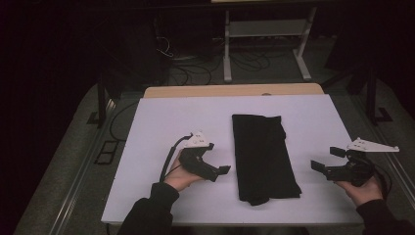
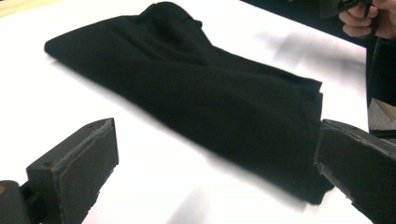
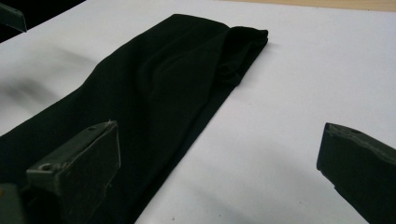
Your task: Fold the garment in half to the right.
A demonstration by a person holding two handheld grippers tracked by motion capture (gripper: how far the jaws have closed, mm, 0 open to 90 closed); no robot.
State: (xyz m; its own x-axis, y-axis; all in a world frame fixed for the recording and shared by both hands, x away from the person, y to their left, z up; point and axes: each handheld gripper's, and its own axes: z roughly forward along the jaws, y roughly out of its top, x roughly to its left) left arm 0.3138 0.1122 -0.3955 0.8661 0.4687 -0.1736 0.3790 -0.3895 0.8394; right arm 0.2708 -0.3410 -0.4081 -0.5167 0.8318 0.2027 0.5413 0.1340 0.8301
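Counter (image 1: 161, 122) first: we see a white top running across the high view, its wooden far edge showing beyond the white sheet. At the left of that view our left hand (image 1: 182, 177) comes up from a dark sleeve and holds the left hand-held gripper (image 1: 221, 172), whose jaws point toward the middle of the counter. In the left gripper view we see those jaws spread wide, one at each lower corner, with nothing between them but bare white surface and the near edge of the cloth; the right-hand jaw sits just beside the cloth's corner, and we cannot tell whether it touches.

Moving to the middle, we find the black cloth (image 1: 262, 156) lying flat on the counter, folded into a long strip that runs from the far half toward the near edge. Its far end is bunched slightly at one corner, which we also see in the right gripper view (image 3: 177, 79), and its near end is a little ragged.

At the right, our right hand (image 1: 364, 188) holds the right hand-held gripper (image 1: 326, 158) near the counter's right edge, apart from the cloth. Its jaws stand wide open and empty, aimed leftward, one over the cloth and one over bare white counter.
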